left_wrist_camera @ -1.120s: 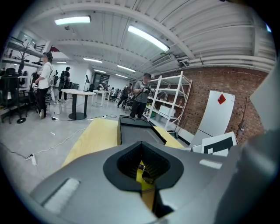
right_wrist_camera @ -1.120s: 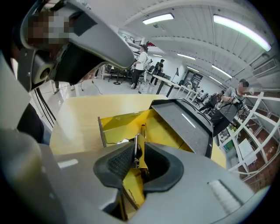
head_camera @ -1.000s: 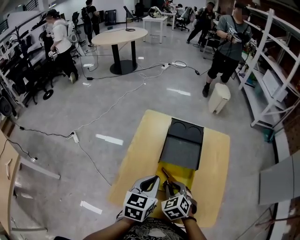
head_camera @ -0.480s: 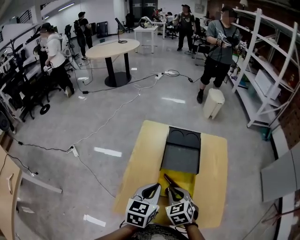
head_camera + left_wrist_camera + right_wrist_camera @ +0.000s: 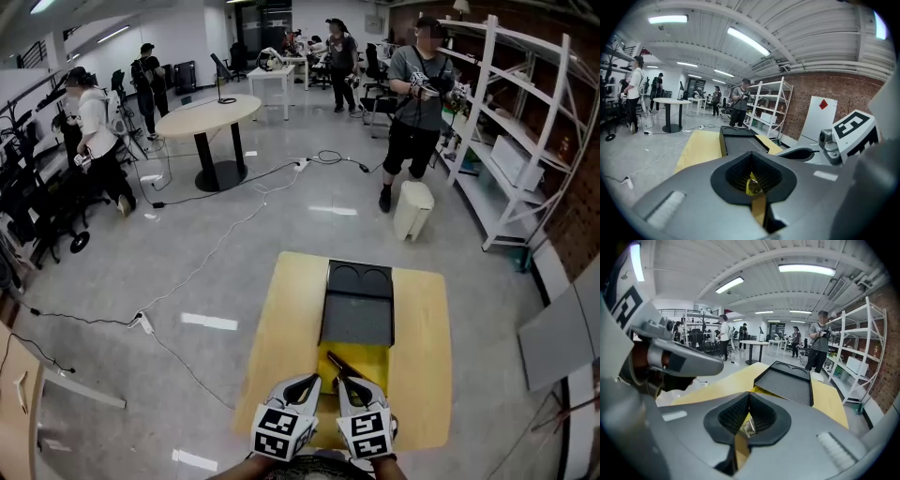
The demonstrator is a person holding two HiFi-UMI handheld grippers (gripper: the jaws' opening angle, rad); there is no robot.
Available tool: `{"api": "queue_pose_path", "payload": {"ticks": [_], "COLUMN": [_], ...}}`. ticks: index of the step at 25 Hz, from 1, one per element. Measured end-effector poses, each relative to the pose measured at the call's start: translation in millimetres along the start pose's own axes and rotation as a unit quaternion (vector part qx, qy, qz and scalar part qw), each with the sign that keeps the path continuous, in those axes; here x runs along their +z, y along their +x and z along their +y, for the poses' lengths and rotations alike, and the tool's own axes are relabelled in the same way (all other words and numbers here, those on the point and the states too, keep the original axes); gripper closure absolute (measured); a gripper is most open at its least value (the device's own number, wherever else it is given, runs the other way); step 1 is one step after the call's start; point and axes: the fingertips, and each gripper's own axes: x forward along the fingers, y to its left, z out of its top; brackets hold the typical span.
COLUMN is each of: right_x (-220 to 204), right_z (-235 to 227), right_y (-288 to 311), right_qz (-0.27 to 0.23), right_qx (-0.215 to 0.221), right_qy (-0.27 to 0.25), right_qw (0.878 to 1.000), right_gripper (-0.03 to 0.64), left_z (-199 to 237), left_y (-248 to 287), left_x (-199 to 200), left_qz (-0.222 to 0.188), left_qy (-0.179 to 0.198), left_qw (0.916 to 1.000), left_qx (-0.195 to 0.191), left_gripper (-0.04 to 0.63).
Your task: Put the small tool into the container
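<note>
At the near edge of the wooden table (image 5: 281, 319), in the head view, my left gripper (image 5: 302, 382) and right gripper (image 5: 350, 382) sit close side by side, pointing away from me at the yellow container (image 5: 372, 361). Its dark lid (image 5: 356, 314) lies folded open on the far side. The small tool (image 5: 336, 361), thin and dark, slants far-left from the right gripper's tips and shows against the container's yellow inside. Over the last second my head has lifted and more of the room has come into view. Grippers, tool and container have kept almost the same places relative to one another, so I judge the tool has reached its spot and has not been let go.

In the left gripper view, my jaws are closed tip to tip with nothing gripped. Only yellow shows through the hollow behind the tips, and the lid stretches away ahead.

In the right gripper view, the jaws are likewise pressed together, and a small silvery piece sits in the hollow between them. I take that for the tool, pinched. Whether it already touches the container's floor I cannot tell. What is left, as I read it, is to part these jaws.
</note>
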Motion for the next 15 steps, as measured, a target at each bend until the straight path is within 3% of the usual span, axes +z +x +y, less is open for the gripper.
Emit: {"api": "queue_pose_path", "payload": {"ticks": [8,15], "right_x": [25,28], "right_z": [27,54], "right_y": [-33,-40], "right_qz": [-0.053,-0.064], "right_qx": [-0.004,0.013], "right_qy": [0.049,0.08], "right_qw": [0.997,0.995], "right_gripper": [0.611,0.611], "left_z": [-5,1], "left_y": [-26,-42], "left_x": [-7,-14], "left_qz": [0.0,0.0], "left_qy": [0.015,0.021], "left_qw": [0.9997,0.9994], "left_qx": [-0.019,-0.028], "left_gripper": [0.581,0.581]}}
